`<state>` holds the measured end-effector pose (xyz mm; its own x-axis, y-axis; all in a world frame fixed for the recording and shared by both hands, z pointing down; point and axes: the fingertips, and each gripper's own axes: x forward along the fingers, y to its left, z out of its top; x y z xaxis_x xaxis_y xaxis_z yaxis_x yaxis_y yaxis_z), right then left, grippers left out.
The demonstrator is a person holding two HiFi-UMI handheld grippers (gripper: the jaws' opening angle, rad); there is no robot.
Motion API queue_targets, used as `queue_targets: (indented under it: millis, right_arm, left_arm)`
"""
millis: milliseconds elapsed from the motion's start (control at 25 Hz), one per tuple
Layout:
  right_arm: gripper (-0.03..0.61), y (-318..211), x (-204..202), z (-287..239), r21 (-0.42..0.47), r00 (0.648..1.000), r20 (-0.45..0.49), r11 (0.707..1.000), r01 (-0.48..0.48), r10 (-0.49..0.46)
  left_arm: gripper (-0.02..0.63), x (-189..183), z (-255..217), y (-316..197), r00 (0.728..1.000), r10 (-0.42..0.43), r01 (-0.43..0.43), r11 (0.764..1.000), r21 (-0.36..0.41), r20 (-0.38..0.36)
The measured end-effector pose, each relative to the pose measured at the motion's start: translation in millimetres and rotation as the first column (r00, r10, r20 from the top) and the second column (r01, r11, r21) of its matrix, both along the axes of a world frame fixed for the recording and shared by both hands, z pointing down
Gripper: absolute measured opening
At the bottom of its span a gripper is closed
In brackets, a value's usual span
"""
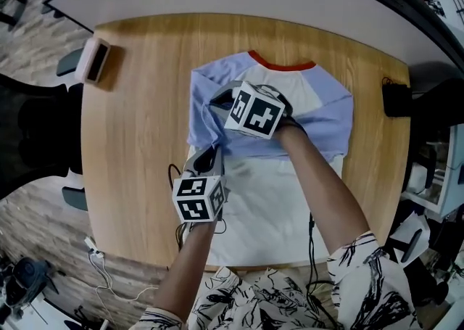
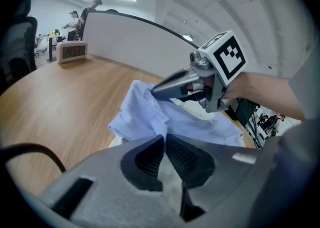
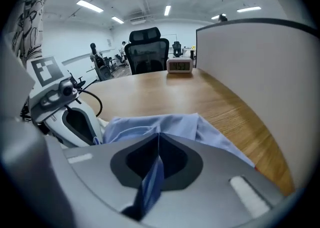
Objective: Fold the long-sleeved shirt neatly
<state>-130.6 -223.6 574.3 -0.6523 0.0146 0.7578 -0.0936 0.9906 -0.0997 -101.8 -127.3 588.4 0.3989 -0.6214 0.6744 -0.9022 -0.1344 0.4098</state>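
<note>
A long-sleeved shirt (image 1: 275, 198) with a white body, light-blue sleeves and a red collar (image 1: 283, 66) lies on the round wooden table (image 1: 138, 140). The left blue sleeve (image 1: 205, 114) is bunched up over the chest. My left gripper (image 1: 210, 153) is shut on the sleeve's lower edge, and cloth (image 2: 150, 117) runs into its closed jaws (image 2: 164, 139). My right gripper (image 1: 216, 99) is shut higher up on the same sleeve; a strip of blue cloth (image 3: 150, 182) shows pinched between its jaws (image 3: 159, 134). The two grippers sit close together, with the right one (image 2: 160, 89) just beyond the left.
A small digital clock (image 1: 94, 62) stands at the table's far left. A black cable (image 1: 174, 172) loops beside the left gripper. A black object (image 1: 395, 100) sits at the right table edge. A curved partition (image 3: 250, 71) borders the far side, and an office chair (image 3: 147, 49) stands behind the table.
</note>
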Motion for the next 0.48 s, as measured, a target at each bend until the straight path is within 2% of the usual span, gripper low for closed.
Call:
queue_targets:
  millis: [200,320,360,400,440,480]
  right_arm:
    - [0.017,-7.5,-14.0,1.2,0.091,0.998,-0.054,0.995,0.038,-0.033]
    - [0.024,-7.9,-11.1,14.0,0.125,0.999,-0.049,0.992,-0.018,0.024]
    - [0.049,-9.8,-10.0,12.3,0.128,0.998,-0.023,0.990,-0.055,0.059]
    - [0.095,-11.5,-8.6,7.2,0.118,0.995,0.013,0.988,-0.098,0.097]
    - [0.149,-12.6,-5.8,-1.4,0.095,0.988,0.058,0.985,-0.146,0.141]
    - [0.169,-13.0,-0.6,-13.3,0.066,0.976,0.109,0.978,-0.196,0.188]
  left_arm:
    - [0.023,-4.9,3.3,-0.9,0.999,-0.028,0.029,0.999,-0.014,0.027]
    - [0.025,-4.3,7.2,3.4,0.998,-0.058,0.059,0.997,-0.058,0.024]
    - [0.035,-4.5,7.7,4.5,0.998,-0.066,0.067,0.996,-0.062,0.018]
    - [0.074,-4.3,6.6,5.7,0.998,-0.066,0.066,0.996,-0.060,0.010]
    - [0.146,-3.2,2.9,7.0,0.998,-0.055,0.055,0.997,-0.050,-0.001]
    - [0.242,-1.9,-3.9,8.8,0.999,-0.034,0.034,0.999,-0.031,-0.007]
